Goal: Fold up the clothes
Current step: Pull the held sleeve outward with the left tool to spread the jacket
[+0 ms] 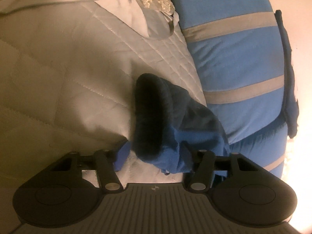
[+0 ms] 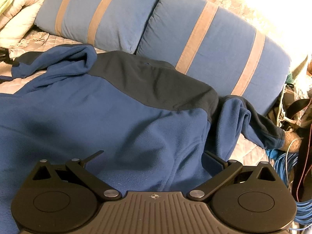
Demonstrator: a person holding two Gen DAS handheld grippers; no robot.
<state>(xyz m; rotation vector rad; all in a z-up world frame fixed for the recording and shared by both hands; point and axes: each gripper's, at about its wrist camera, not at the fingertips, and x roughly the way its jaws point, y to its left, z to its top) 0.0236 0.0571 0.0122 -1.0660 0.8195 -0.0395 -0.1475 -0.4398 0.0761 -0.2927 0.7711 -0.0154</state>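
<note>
A blue fleece jacket (image 2: 109, 115) with a dark navy yoke lies spread on the quilted bed, collar toward the pillows. One sleeve (image 2: 253, 122) trails to the right edge, the other (image 2: 58, 62) bunches at the upper left. My right gripper (image 2: 154, 159) is wide open low over the jacket's body, its fingers (image 2: 213, 161) sunk in the fleece. In the left wrist view, my left gripper (image 1: 154, 156) has its blue fingers (image 1: 122, 156) partly open around a dark navy cuff (image 1: 150, 113) of the sleeve, which stands up between them.
Two blue pillows with tan stripes (image 2: 210, 52) lie behind the jacket; one also shows in the left wrist view (image 1: 234, 58). A grey quilted bedspread (image 1: 58, 68) covers the bed. Satin and lace bedding (image 1: 140, 3) lies beyond. Blue cables (image 2: 288, 161) hang off the right bedside.
</note>
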